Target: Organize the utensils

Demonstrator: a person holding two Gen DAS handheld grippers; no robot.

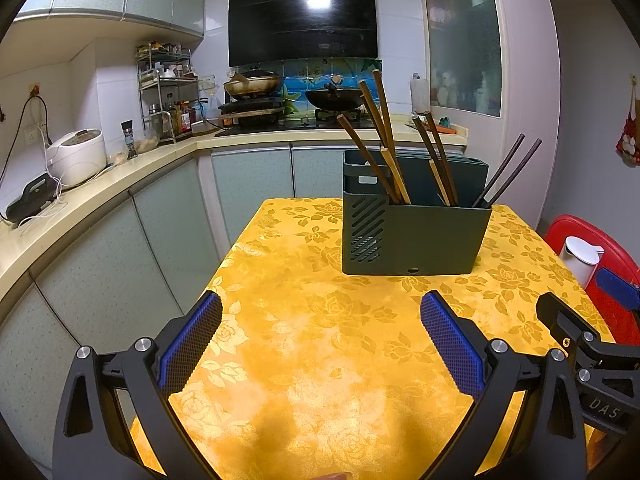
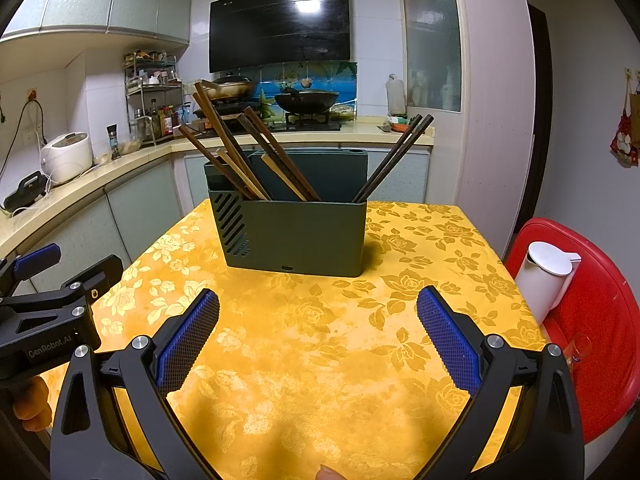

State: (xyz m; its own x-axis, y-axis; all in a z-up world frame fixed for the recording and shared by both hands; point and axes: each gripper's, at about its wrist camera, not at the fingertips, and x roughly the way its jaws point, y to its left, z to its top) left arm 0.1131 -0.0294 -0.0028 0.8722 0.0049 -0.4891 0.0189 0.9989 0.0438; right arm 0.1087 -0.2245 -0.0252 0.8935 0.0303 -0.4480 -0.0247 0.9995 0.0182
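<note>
A dark green utensil holder (image 1: 416, 240) (image 2: 296, 236) stands on the yellow floral tablecloth (image 1: 320, 340) (image 2: 320, 340), toward the far side. Several brown wooden chopsticks (image 1: 384, 128) (image 2: 224, 136) lean out of its left and middle sections, and two thin dark chopsticks (image 1: 508, 172) (image 2: 400, 152) lean out at its right end. My left gripper (image 1: 320, 336) hovers open over the near part of the table with nothing between its blue pads. My right gripper (image 2: 318, 336) is open and empty too, beside the left one (image 2: 60, 300).
A white kettle (image 1: 580, 260) (image 2: 548, 280) sits on a red stool (image 2: 600, 320) right of the table. A kitchen counter (image 1: 100, 192) with a rice cooker (image 1: 76, 156), spice rack and stove with woks (image 1: 336, 98) runs along the left and back.
</note>
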